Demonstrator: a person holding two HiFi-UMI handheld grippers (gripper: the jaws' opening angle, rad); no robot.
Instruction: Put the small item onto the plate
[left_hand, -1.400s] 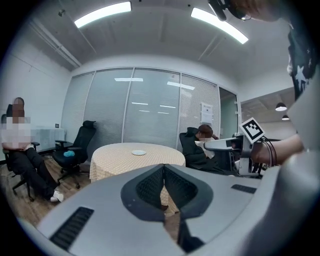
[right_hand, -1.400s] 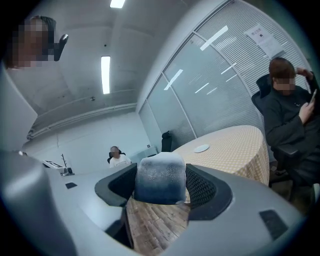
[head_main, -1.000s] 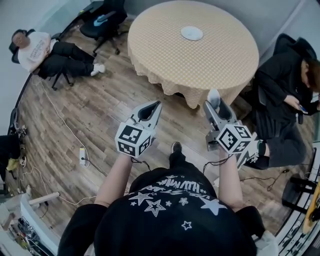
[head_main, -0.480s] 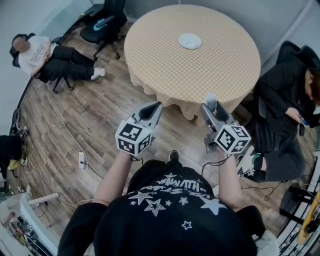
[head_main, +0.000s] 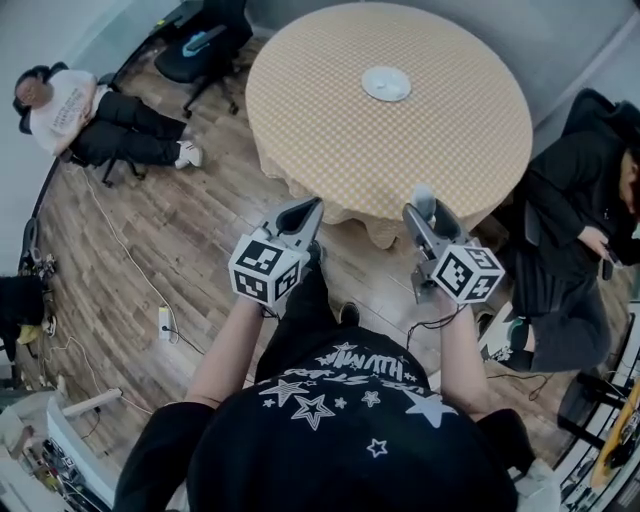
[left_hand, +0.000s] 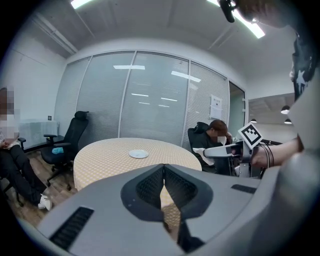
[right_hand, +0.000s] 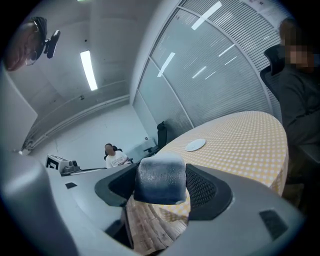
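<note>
The right tongs (head_main: 426, 208) pinch a small grey block (right_hand: 161, 177) over the floor, just short of the near edge of the round desk (head_main: 330, 120) — the white plate (head_main: 386, 84) lies well apart, toward the far side. The left tongs (head_main: 303, 215) are pressed together, empty.

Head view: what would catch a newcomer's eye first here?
The big round table with its yellow checked cloth fills the top of the head view, with a white plate past its middle. Nearer the person, the right gripper is shut on a small pale block. Beside it, the left gripper is shut with nothing in it.
</note>
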